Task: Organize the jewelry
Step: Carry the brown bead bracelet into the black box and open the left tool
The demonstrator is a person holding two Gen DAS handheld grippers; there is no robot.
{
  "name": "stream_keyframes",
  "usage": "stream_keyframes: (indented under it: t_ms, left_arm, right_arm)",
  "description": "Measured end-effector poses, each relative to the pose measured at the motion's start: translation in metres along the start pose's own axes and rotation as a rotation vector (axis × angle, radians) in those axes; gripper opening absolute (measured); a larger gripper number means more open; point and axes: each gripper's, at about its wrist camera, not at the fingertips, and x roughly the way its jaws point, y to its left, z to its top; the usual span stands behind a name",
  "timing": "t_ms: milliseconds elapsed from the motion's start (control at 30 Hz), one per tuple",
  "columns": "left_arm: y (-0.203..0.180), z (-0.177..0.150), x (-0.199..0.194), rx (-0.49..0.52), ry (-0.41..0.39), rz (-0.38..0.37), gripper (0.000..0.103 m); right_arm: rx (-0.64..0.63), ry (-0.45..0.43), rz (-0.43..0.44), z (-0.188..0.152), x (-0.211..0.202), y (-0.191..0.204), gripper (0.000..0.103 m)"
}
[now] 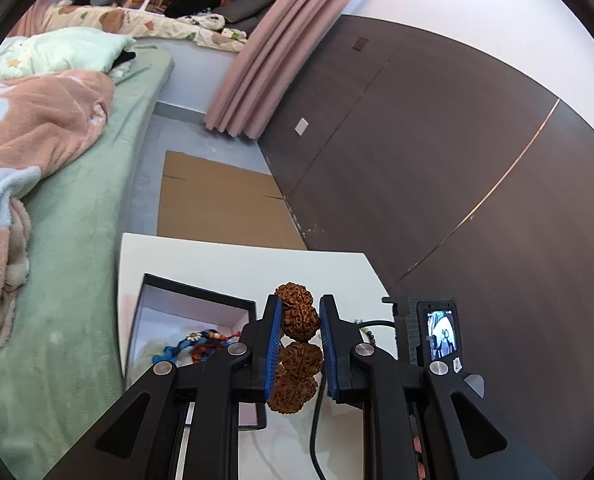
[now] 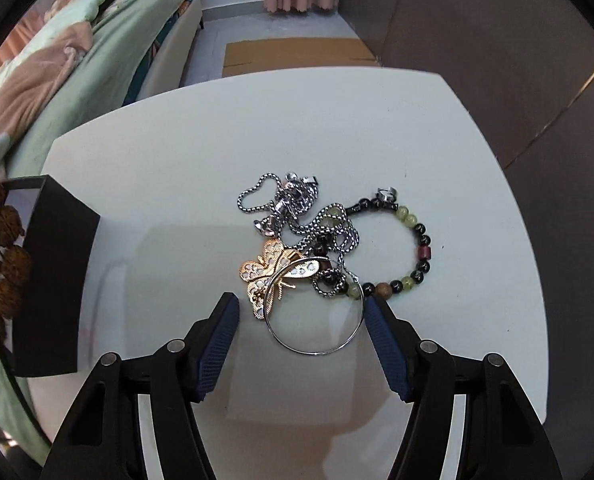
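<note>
Four knobbly seed beads [image 1: 298,346] pinched in left gripper [image 1: 299,314] fingers, right gripper [image 2: 301,312] fingers apart over one silver bangle [image 2: 315,320].

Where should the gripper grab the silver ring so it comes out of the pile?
Grab the silver ring at its near, bare arc, coming straight down from above with one finger inside the hoop and one outside. It lies flat on the table, so a pinch across the thin wire works best. Its far side sits tangled with the butterfly and chain, so lift slowly.
</note>
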Motion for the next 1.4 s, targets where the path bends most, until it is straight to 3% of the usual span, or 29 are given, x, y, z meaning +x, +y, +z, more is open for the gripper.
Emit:
stream_keyframes:
  t_ms: [33,67,133,267,333,467,533,567,600,633,667,700,733,767,967,1067,1133,1233,1400]
  left_arm:
    - [0.001,0.000,-0.001,-0.003,-0.002,0.002,0.020]
    - [0.002,0.000,-0.003,-0.008,-0.005,0.002,0.020]
    - [0.002,0.001,-0.005,-0.010,-0.010,0.004,0.020]
    - [0.006,0.004,-0.013,-0.013,-0.033,0.021,0.020]
    - [0.009,0.005,-0.017,-0.021,-0.047,0.036,0.020]
    - [0.018,0.008,-0.022,-0.032,-0.069,0.088,0.020]
    - [0.025,0.009,-0.020,-0.057,-0.067,0.072,0.020]
    - [0.029,0.009,-0.019,-0.073,-0.053,0.080,0.022]
    - [0.033,0.010,-0.017,-0.084,-0.040,0.100,0.023]
    - [0.035,0.010,-0.016,-0.087,-0.036,0.115,0.030]
    - [0.039,0.010,-0.016,-0.092,-0.036,0.127,0.049]
    - [0.042,0.010,-0.017,-0.101,-0.040,0.127,0.061]
    - [0.044,0.010,-0.018,-0.107,-0.043,0.126,0.082]
    - [0.046,0.011,-0.020,-0.118,-0.056,0.125,0.089]
    - [0.057,0.012,-0.028,-0.137,-0.075,0.148,0.089]
    - [0.062,0.012,-0.027,-0.149,-0.069,0.152,0.089]
    - [0.063,0.012,-0.027,-0.150,-0.069,0.156,0.090]
    - [0.062,0.012,-0.026,-0.147,-0.067,0.158,0.090]
    - [0.066,0.012,-0.025,-0.158,-0.068,0.164,0.097]
  right_arm:
    - [0.004,0.002,0.024,-0.001,-0.001,-0.001,0.051]
    - [0.006,0.006,0.034,-0.001,-0.002,-0.001,0.049]
    - [0.016,0.012,0.045,-0.003,-0.004,-0.003,0.049]
    - [0.073,0.013,0.177,-0.006,-0.014,-0.011,0.048]
    - [0.093,-0.017,0.238,-0.006,-0.023,-0.013,0.047]
    - [0.086,-0.083,0.276,-0.009,-0.040,-0.009,0.047]
    - [0.079,-0.109,0.315,-0.008,-0.047,-0.005,0.046]
    - [0.076,-0.121,0.333,-0.007,-0.050,-0.003,0.039]
    - [0.071,-0.123,0.355,-0.003,-0.048,-0.001,0.014]
    - [0.070,-0.125,0.385,-0.003,-0.050,0.001,0.011]
    - [0.075,-0.138,0.413,-0.003,-0.054,0.002,0.011]
    - [0.072,-0.146,0.417,-0.002,-0.055,0.006,0.011]
    - [0.066,-0.156,0.419,-0.002,-0.058,0.008,0.011]
    - [0.060,-0.165,0.425,-0.002,-0.060,0.011,0.011]
    - [0.039,-0.133,0.390,-0.003,-0.055,0.017,0.009]
    - [0.051,-0.107,0.352,0.004,-0.041,0.016,0.022]
    - [0.076,-0.093,0.361,0.007,-0.035,0.011,0.058]
    - [0.109,-0.104,0.381,0.012,-0.033,0.003,0.063]
    - [0.078,-0.073,0.322,0.010,-0.028,0.000,0.063]
